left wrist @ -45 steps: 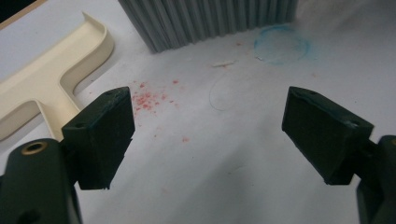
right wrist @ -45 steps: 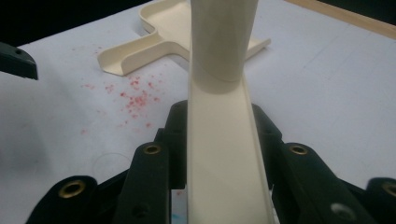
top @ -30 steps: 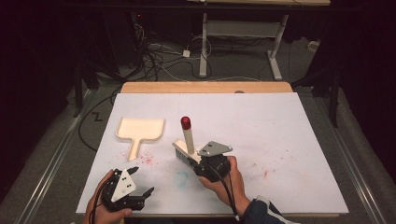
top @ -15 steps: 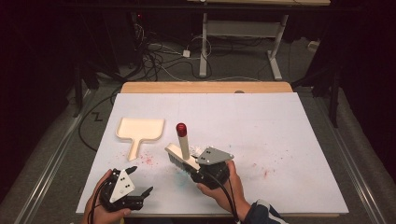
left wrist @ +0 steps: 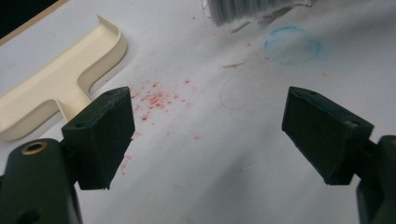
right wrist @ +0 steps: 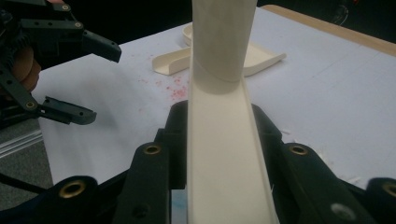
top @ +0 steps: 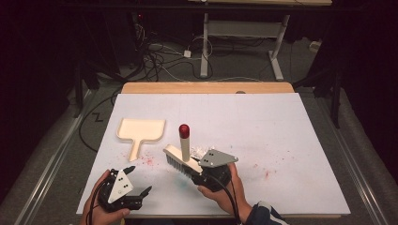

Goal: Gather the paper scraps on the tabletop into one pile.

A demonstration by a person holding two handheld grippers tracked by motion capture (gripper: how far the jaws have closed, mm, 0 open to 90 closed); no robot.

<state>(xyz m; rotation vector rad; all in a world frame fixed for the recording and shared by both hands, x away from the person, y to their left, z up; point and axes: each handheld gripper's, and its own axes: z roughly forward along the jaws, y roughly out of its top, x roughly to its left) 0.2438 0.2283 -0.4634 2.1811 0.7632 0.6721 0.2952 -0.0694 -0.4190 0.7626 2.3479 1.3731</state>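
Brush (top: 180,157): cream, red-capped handle upright, bristles down on the table (top: 281,122), just right of the dustpan (top: 141,131). Right tool (top: 199,171): jaws clamped on the brush's near end. Left tool (top: 136,180): jaws wide apart with nothing between them, near the table's front edge, left of the brush. Red specks (top: 149,161): on the table between dustpan and brush. Paper scraps (top: 199,151): touching the brush's far side.

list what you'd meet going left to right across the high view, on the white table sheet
left gripper, black, jaws open, in the person's hand → cream plastic dustpan → red speckles → cream hand brush with a red-tipped upright handle → right gripper, black, shut on the brush → faint red smudges
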